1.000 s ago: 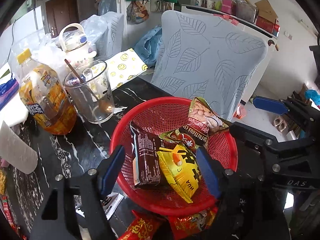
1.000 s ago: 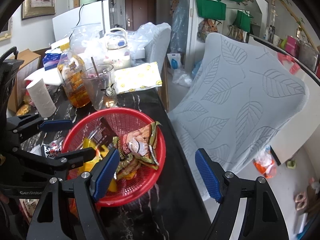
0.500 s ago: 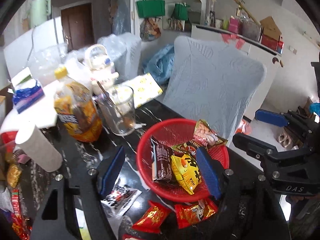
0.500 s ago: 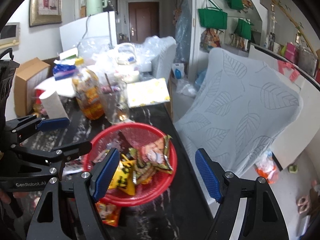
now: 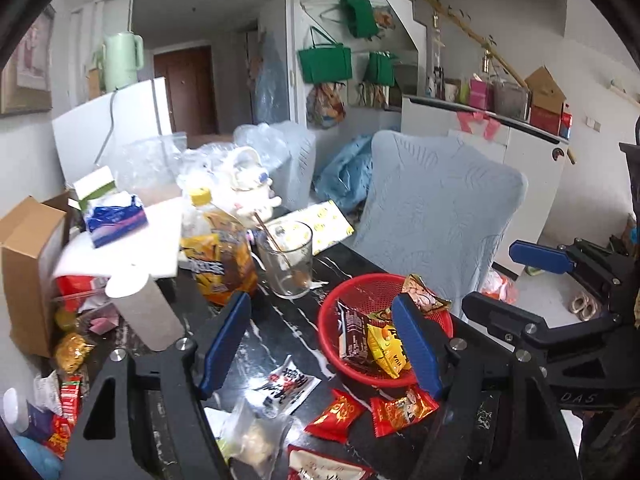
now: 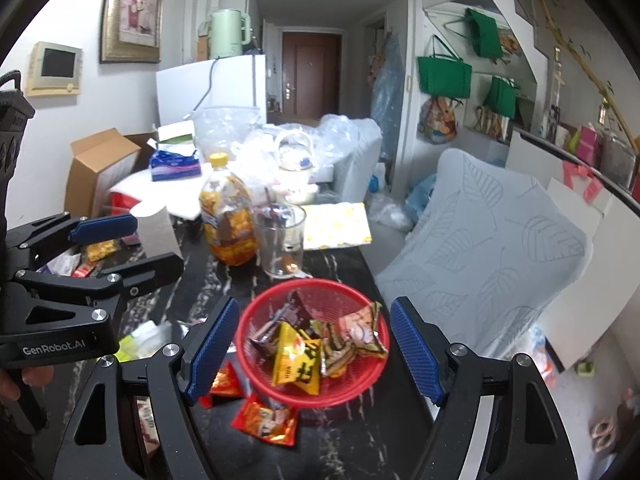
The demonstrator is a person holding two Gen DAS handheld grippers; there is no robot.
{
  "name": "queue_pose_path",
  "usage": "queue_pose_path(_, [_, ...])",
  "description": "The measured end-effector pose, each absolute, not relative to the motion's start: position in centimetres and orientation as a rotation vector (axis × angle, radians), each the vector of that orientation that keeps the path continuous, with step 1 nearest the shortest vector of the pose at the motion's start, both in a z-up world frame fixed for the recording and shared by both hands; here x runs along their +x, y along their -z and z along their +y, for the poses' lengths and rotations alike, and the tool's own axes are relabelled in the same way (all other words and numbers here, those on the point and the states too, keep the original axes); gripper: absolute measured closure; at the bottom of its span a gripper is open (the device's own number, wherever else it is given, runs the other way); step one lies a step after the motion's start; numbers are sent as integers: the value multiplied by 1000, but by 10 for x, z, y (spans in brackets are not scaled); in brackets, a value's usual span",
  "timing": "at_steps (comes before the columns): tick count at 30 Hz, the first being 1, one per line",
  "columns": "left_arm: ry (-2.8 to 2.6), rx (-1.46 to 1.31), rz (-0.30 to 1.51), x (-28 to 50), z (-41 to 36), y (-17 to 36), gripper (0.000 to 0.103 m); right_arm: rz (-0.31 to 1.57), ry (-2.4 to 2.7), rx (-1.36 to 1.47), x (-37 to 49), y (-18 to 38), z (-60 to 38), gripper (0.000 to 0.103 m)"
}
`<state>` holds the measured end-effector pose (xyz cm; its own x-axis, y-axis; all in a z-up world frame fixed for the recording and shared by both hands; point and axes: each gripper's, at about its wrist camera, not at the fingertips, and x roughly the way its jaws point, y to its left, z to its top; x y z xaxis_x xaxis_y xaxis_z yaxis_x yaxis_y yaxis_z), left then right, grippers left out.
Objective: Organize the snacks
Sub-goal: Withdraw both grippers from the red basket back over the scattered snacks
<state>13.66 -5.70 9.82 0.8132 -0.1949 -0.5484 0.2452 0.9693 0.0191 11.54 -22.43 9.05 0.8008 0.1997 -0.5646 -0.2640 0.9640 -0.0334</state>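
Left wrist view: both my grippers hang open and empty above the snack table.
My left gripper [image 5: 320,344] and right gripper [image 6: 312,348] hold nothing. The red basket [image 6: 256,312] sits on the black marble table [image 5: 288,320] with several packets inside, the yellow packet [image 6: 296,356] among them; two red packets [image 5: 402,406] lie just outside its rim.

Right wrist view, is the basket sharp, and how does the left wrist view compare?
Right wrist view: red basket and its snacks smeared, slightly soft; fisheye bends the chair. Left wrist view: basket crisper, near packets soft, corners dark.
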Motion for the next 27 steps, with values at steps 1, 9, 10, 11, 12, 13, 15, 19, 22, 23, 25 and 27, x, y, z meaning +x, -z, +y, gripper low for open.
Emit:
queue_pose_path(1, [232, 90, 570, 133, -55, -100, 31, 587, -253, -113, 112, -93, -222, 25])
queue_pose_path(9, [207, 75, 536, 95, -35, -110, 31, 552, -295, -126, 82, -104, -202, 22])
queue_pose_path(10, [204, 73, 533, 90, -33, -110, 31, 550, -301, -126, 79, -105, -200, 22])
queue_pose_path(11, [197, 72, 534, 86, -30, -110, 31, 550, -309, -125, 76, -105, -198, 21])
queue_pose_path(12, [192, 72, 537, 82, -29, -109, 31, 550, -317, -125, 72, -105, -196, 20])
queue_pose_path(13, [186, 70, 542, 78, -26, -108, 31, 550, -327, -126, 68, -105, -193, 20])
queue_pose_path(15, [178, 67, 552, 72, -22, -105, 31, 550, -342, -128, 62, -103, -187, 20])
queue_pose_path(19, [161, 62, 580, 59, -15, -97, 31, 555, -371, -127, 48, -96, -177, 20])
queue_pose_path(22, [157, 55, 598, 50, -10, -86, 31, 582, -399, -111, 41, -87, -172, 20])
queue_pose_path(23, [156, 53, 604, 48, -9, -83, 31, 594, -407, -105, 39, -83, -170, 20])
queue_pose_path(25, [148, 50, 626, 43, -6, -74, 31, 616, -421, -103, 35, -75, -167, 20])
queue_pose_path(27, [142, 44, 653, 38, -4, -64, 31, 641, -430, -101, 32, -66, -163, 20])
